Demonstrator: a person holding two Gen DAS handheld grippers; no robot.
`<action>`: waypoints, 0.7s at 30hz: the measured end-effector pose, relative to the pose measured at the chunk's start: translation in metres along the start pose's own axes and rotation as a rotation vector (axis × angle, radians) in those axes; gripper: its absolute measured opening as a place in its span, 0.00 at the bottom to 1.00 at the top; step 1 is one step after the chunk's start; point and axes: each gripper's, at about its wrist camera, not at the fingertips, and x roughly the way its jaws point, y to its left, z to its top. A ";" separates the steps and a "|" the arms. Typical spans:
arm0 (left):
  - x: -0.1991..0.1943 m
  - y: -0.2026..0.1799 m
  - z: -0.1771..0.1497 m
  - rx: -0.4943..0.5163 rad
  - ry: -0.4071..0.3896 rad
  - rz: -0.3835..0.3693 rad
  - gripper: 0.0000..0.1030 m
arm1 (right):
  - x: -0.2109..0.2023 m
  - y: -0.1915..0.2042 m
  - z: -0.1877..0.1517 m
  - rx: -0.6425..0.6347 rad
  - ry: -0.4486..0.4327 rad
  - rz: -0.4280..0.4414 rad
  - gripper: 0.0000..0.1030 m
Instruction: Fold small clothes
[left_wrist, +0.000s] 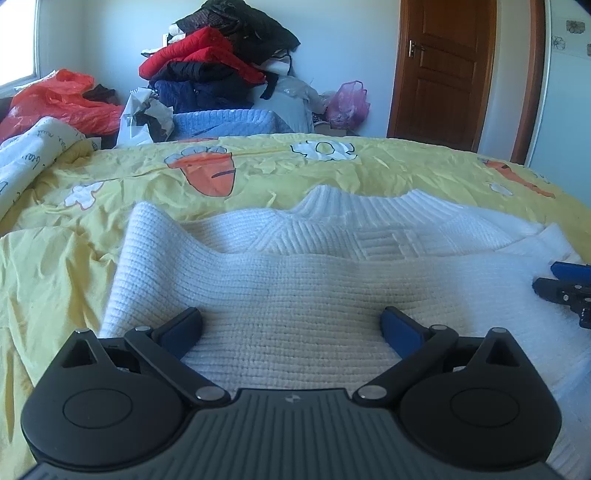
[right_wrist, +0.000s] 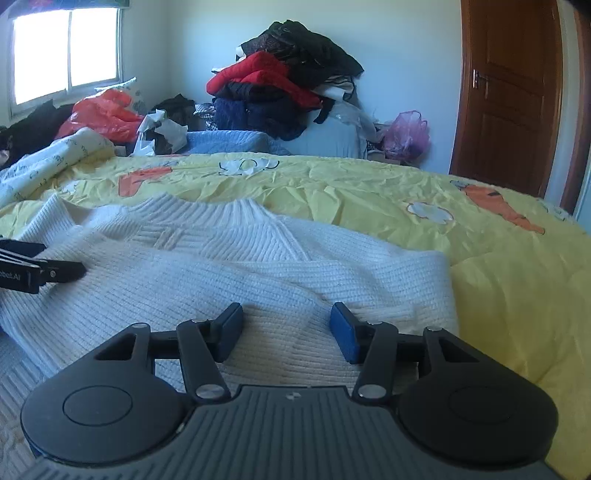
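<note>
A bedroom with pale walls, a brown wooden door (left_wrist: 443, 70) at the right and a bright window (right_wrist: 66, 51) at the far left. A bed fills the near ground, covered by a wrinkled yellow bedspread (left_wrist: 258, 177) printed with orange carrots and white flowers. Beyond the bed's far edge a heap of clothes (left_wrist: 221, 62) is stacked against the wall, red and black and dark blue garments on top of each other. A red plastic bag (left_wrist: 62, 99) lies to the left of the heap, and a pink plastic bag (left_wrist: 349, 101) sits on the floor near the door.

A white knitted sweater (left_wrist: 295, 288) lies flat on the bedspread, its ribbed collar pointing toward the far edge of the bed. Both sleeves are folded inward across the body, so they overlap on the chest.

The left gripper (left_wrist: 291, 328) hovers low over the near part of the sweater. Its blue-padded fingers (left_wrist: 183, 332) are spread wide and released, with only knit fabric showing between them and nothing pinched. The right gripper (right_wrist: 286, 328) is beside it over the sweater's right part, its fingers (right_wrist: 343, 332) parted too, less widely, grasping nothing. Each gripper shows at the edge of the other's view, near one another above the sweater.
</note>
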 end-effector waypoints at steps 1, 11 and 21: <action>0.002 -0.002 0.003 0.002 -0.001 0.007 1.00 | 0.002 -0.002 0.000 0.010 0.002 0.005 0.55; -0.101 -0.014 -0.045 -0.079 -0.058 -0.103 1.00 | -0.078 0.023 -0.017 0.061 -0.024 0.043 0.97; -0.086 -0.032 -0.073 -0.002 0.029 -0.022 1.00 | -0.072 0.042 -0.053 0.018 0.106 -0.057 0.98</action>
